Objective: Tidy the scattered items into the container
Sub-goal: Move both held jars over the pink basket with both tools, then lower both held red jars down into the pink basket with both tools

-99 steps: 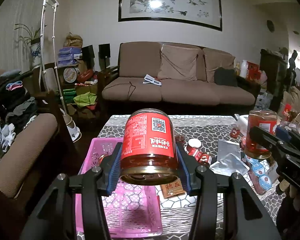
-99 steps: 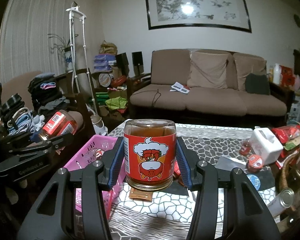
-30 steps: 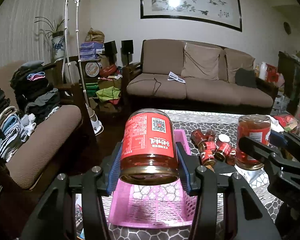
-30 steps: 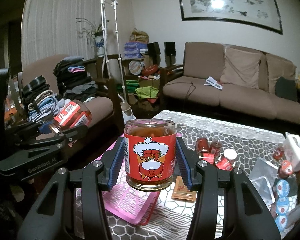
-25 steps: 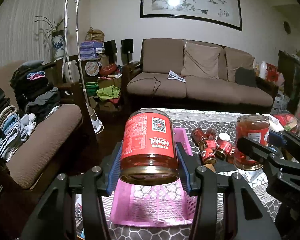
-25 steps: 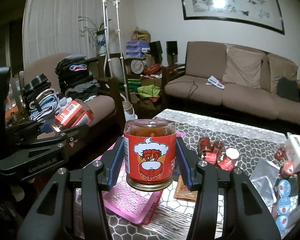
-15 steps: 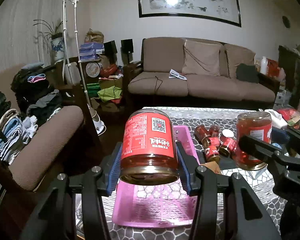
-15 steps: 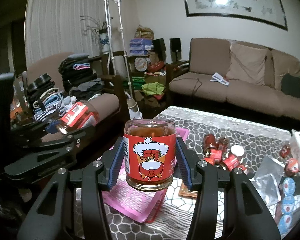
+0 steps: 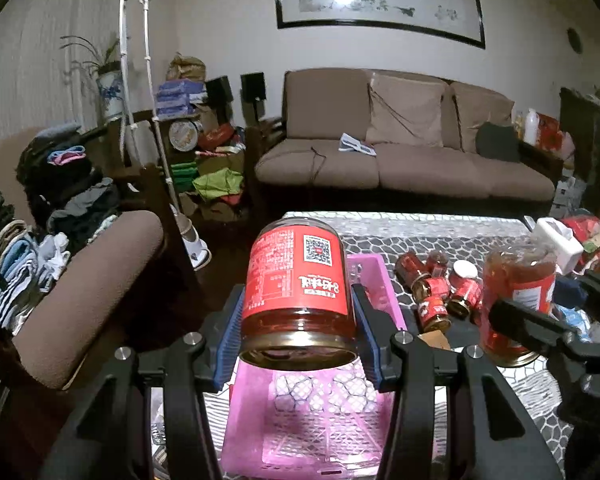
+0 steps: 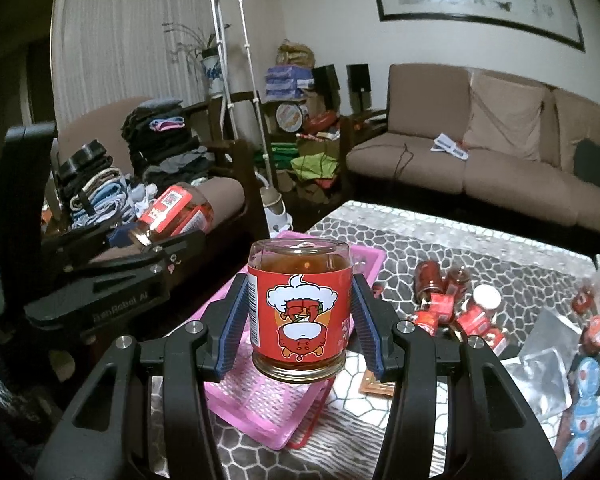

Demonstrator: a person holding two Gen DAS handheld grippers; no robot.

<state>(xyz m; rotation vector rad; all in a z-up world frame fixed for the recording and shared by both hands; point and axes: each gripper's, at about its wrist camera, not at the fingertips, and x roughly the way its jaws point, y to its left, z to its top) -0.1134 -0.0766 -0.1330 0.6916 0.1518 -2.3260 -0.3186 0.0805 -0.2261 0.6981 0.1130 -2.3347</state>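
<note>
My left gripper [image 9: 298, 330] is shut on a red-labelled sauce jar [image 9: 298, 280], tilted, above the near end of the pink basket [image 9: 324, 432]. My right gripper [image 10: 298, 328] is shut on a second sauce jar with a cartoon chef label [image 10: 298, 312], held upside down over the basket's [image 10: 256, 404] right side. Each gripper shows in the other's view, the right one with its jar [image 9: 516, 292] at the right and the left one with its jar [image 10: 172, 210] at the left. Several small red jars [image 9: 440, 284] lie on the table right of the basket.
The table [image 9: 420, 236] has a grey pebble-pattern cloth. A brown sachet [image 10: 376, 384], foil packets [image 10: 540, 364] and blue-lidded cups [image 10: 584, 400] lie at the right. An armchair [image 9: 88, 296] stands close on the left, a sofa [image 9: 404, 160] behind.
Both grippers have moved left with their jars, closer over the pink basket. The basket now lies directly below the left jar.
</note>
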